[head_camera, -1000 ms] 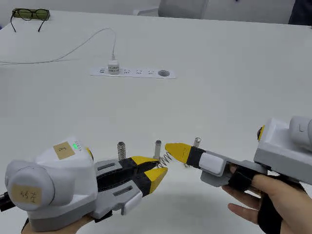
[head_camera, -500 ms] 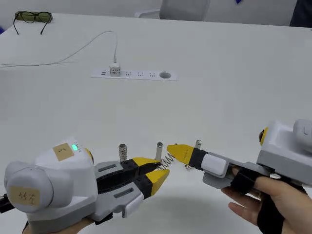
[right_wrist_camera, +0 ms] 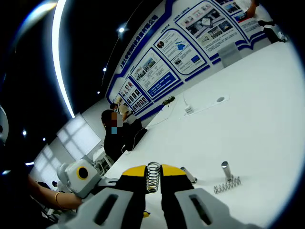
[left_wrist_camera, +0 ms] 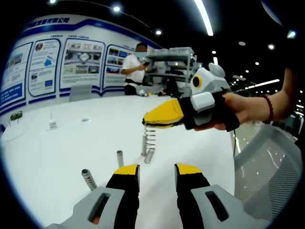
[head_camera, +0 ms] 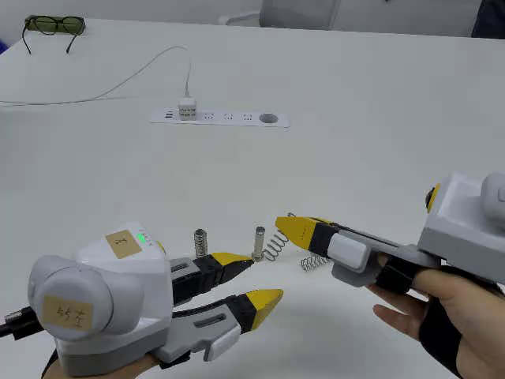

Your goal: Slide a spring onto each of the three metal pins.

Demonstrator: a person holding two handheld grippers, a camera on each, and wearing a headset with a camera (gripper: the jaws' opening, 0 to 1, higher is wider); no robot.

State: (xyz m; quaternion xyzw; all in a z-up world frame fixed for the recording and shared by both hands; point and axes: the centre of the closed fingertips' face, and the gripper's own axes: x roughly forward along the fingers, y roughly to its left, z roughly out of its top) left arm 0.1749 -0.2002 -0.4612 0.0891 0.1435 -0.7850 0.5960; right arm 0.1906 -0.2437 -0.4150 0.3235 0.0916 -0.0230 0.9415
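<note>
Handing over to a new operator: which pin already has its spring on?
On the white table, pins stand just beyond the left gripper. The finished pin is the leftmost in the head view, next to a bare pin. Unlike that one, it is wrapped in a coil.

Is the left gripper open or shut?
Open. The left gripper has its two yellow fingers spread apart, with a clear gap between them and nothing held.

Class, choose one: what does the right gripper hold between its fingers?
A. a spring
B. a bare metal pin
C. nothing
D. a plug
A: in the right gripper view, the right gripper is shut on a spring standing between its yellow fingers.
</note>
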